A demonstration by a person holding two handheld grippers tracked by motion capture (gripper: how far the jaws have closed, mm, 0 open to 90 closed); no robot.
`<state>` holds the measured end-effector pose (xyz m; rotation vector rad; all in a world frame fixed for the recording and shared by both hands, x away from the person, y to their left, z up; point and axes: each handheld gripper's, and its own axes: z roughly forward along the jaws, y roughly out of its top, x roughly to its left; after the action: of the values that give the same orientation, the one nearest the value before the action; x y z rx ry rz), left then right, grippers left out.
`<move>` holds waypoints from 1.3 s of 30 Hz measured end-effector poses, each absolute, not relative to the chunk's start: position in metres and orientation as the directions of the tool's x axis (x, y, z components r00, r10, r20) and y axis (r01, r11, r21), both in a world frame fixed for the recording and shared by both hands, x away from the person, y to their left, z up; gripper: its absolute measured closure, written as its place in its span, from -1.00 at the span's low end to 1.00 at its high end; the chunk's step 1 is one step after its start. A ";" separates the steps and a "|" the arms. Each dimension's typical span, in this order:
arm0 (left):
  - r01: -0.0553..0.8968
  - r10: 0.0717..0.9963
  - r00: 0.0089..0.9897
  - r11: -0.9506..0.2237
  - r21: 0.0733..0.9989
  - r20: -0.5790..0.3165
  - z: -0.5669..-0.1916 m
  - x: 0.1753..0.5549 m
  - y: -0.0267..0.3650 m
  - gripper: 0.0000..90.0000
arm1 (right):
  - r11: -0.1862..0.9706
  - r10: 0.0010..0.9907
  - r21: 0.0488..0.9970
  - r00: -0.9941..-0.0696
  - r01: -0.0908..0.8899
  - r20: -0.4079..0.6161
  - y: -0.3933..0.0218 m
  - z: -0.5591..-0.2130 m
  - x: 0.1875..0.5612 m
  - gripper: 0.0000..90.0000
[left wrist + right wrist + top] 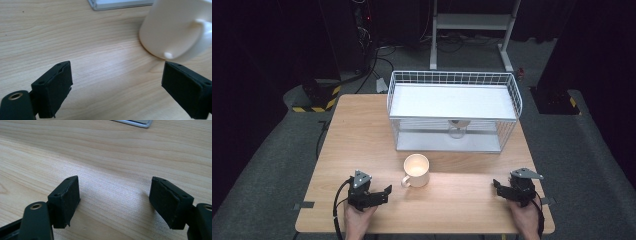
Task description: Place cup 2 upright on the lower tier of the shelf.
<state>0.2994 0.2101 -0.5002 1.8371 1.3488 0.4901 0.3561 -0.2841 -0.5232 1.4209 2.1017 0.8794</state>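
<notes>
Mug [417, 170] upright — handle toward left tongs [384, 192], both tongs gaping, empty.

A cream mug [416, 169] stands on a pale wood-grain table [362, 130] before a white wire rack [453, 110]; black grippers flank it.

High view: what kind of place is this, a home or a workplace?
Probably a lab or recording studio, not a home. A wooden table stands on grey carpet with dark curtains around it, cables run over the floor behind, and a white metal stand is at the back.
</notes>
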 end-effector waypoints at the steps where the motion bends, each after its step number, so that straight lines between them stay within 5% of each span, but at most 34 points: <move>1: 0.614 0.919 0.367 -0.122 0.780 -0.145 -0.500 0.297 0.209 -0.79 | 0.267 0.930 0.720 -0.368 0.640 -0.018 -0.284 -0.523 0.356 -0.46; 39: 0.559 0.861 0.504 -0.271 0.784 -0.062 -0.483 0.308 0.140 -0.91 | 0.266 0.930 0.720 -0.367 0.641 -0.017 -0.284 -0.523 0.356 -0.46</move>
<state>0.3084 0.1402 -0.4828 1.9633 1.1655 0.4897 0.3561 -0.2841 -0.5233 1.4186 2.1022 0.8794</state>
